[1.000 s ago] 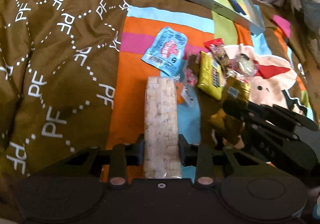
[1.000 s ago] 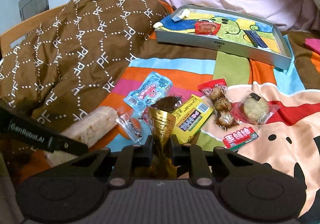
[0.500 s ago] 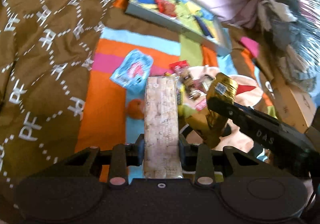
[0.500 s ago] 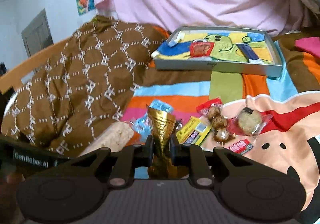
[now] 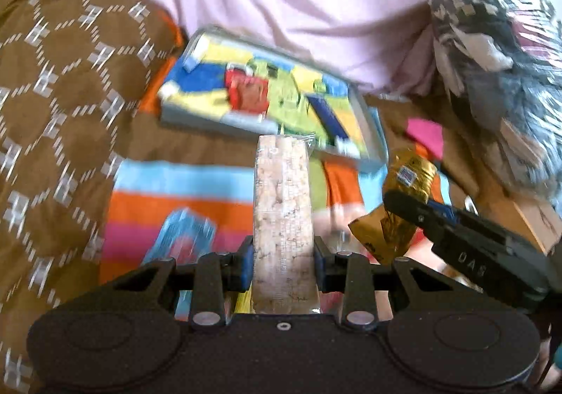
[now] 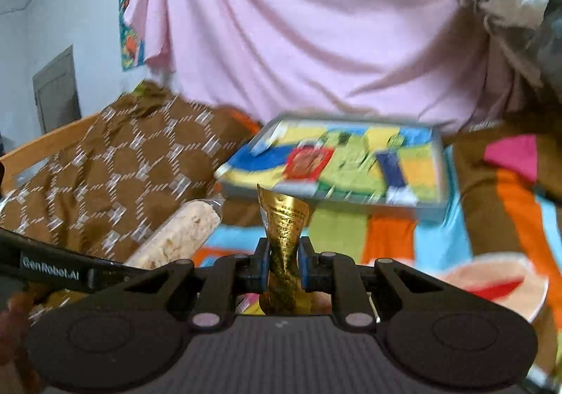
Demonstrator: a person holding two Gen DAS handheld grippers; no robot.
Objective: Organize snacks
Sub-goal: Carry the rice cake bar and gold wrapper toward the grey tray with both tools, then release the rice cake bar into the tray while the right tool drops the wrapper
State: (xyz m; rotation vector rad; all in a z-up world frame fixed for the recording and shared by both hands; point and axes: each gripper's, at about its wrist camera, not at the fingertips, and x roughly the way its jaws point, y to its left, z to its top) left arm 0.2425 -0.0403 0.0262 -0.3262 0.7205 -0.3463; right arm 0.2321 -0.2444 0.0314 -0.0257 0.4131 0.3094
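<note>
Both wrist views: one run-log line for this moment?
left gripper: shut on rice-cracker pack | right gripper: shut on gold packet | tray: ahead

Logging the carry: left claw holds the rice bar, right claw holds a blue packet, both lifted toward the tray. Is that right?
Not quite. The right claw holds a gold packet, not blue, as the right wrist view shows. The left claw does hold the rice bar, and the tray lies ahead.

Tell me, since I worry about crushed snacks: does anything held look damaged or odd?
Only the gold foil packet: the right tool pinches it into a twisted, creased waist. The rice cracker bar in the left tool looks straight and intact.
</note>
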